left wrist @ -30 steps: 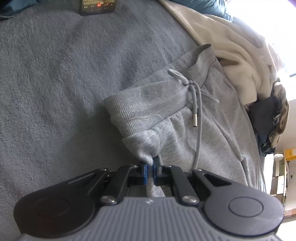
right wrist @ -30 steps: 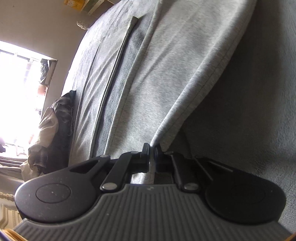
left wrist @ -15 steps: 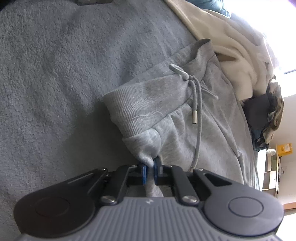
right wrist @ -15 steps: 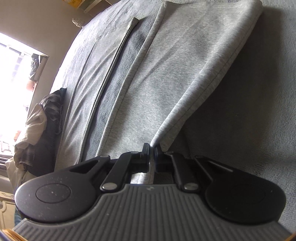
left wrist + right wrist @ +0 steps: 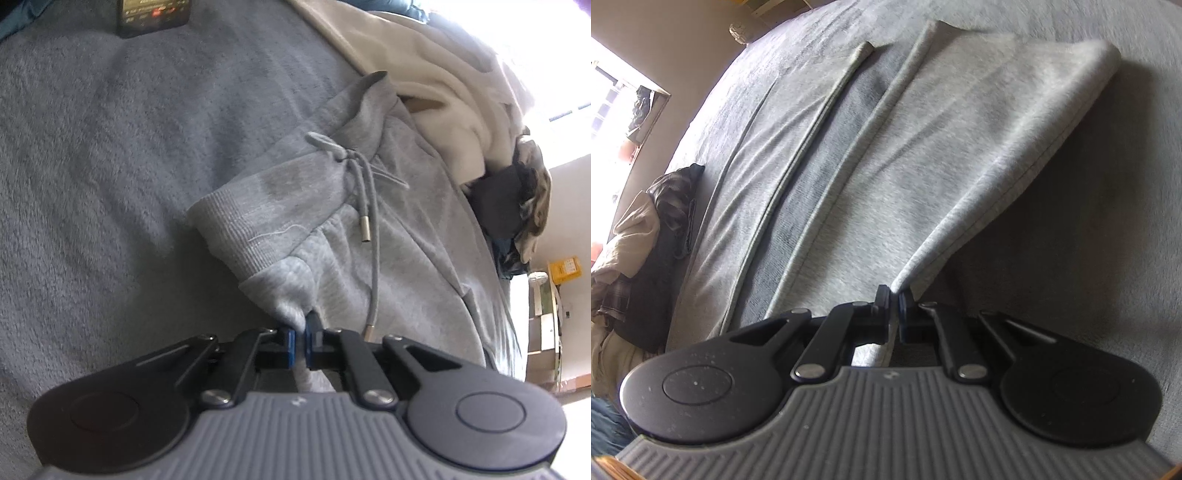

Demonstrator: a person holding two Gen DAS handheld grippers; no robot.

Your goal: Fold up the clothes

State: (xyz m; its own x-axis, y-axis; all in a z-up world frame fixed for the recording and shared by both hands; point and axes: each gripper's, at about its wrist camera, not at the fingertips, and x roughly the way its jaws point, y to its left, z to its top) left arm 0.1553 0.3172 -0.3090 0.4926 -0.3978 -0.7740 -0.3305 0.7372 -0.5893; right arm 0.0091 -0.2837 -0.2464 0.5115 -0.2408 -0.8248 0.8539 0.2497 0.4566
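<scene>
Grey sweatpants [image 5: 388, 236] lie spread on a grey fleece bed cover [image 5: 110, 166]. Left tongs [image 5: 300, 334]: closed tight on a pinch of fabric just below the ribbed waistband [image 5: 243, 221]; drawstring [image 5: 369, 206] hangs loose across the front w/ metal tips. Right tongs [image 5: 894, 295]: closed tight on the edge of one pant leg [image 5: 979, 155], lifting it off the cover; other leg [image 5: 768, 147] lies flat beside it. Clothes pile [image 5: 461, 92] sits near the waistband end.

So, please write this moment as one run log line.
task: fold clothes | left gripper: shut on grey sweatpants waistband | right gripper: shut on sweatpants leg edge | surface: grey blanket
</scene>
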